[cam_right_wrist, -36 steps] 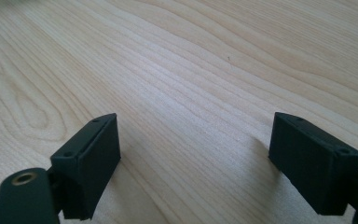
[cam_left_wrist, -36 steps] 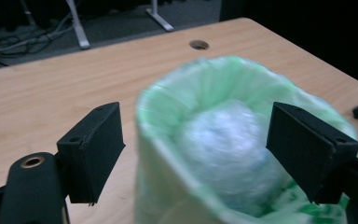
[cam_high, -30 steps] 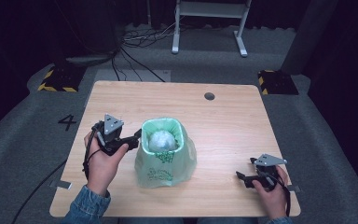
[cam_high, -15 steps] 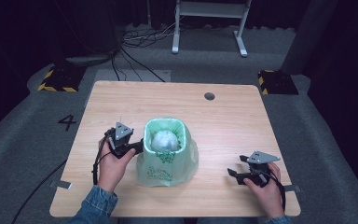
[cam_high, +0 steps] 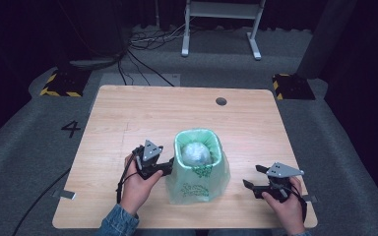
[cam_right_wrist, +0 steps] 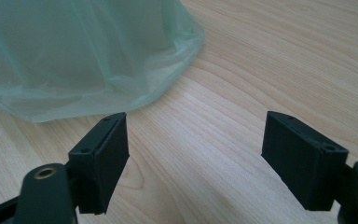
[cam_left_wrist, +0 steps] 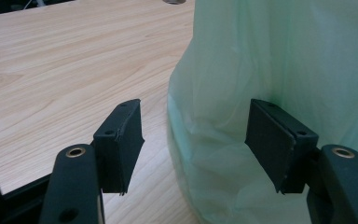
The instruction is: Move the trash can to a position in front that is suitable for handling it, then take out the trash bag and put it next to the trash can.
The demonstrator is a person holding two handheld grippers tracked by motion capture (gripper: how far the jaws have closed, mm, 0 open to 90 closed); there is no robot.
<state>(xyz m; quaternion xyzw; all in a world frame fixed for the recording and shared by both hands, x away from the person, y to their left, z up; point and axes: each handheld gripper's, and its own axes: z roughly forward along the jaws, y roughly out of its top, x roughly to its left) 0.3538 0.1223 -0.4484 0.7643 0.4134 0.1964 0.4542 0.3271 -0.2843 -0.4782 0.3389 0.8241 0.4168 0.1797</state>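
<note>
Wooden table (cam_high: 128, 118): green bag (cam_high: 199, 184) standing near front edge, centre.

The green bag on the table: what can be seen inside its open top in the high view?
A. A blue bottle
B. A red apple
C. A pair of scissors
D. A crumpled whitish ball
D. The high view looks down into the green bag, where a crumpled whitish ball sits just inside the rim.
</note>
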